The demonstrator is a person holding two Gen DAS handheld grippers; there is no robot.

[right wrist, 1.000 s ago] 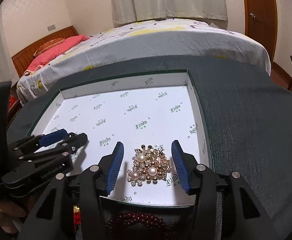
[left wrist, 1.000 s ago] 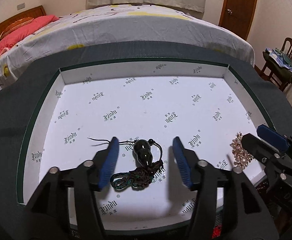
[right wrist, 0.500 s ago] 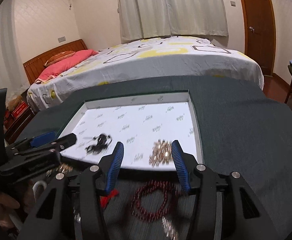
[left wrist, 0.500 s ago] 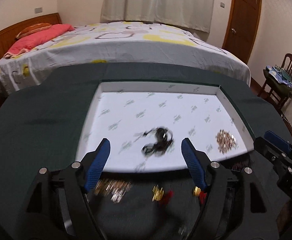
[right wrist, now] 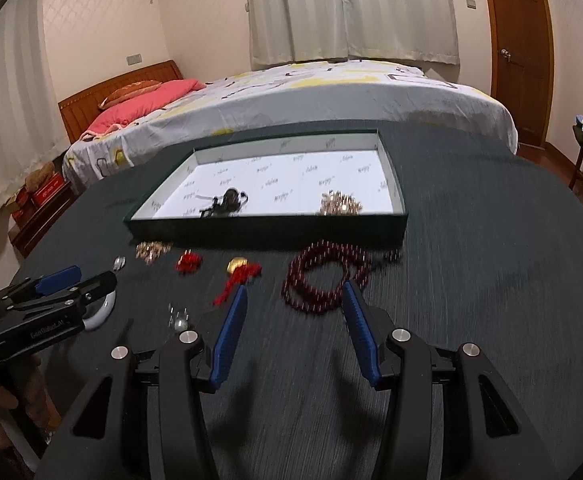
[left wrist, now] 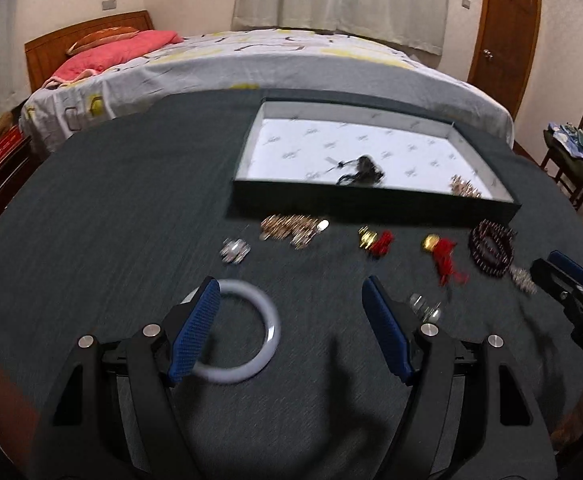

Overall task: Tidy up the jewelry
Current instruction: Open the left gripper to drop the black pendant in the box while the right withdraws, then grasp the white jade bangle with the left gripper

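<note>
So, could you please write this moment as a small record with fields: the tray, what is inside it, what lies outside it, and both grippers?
tray: green box, white lining, on dark cloth
inside tray: black pendant on cord; pearl brooch
outside tray: white bangle; red bead bracelet; two red-tassel charms; small gold and silver pieces
left gripper: open, above the bangle
right gripper: open, empty, near the bracelet

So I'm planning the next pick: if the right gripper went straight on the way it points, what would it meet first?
Probably the dark red bead bracelet on the cloth, lying just ahead of the right gripper; blur leaves depth uncertain.
</note>
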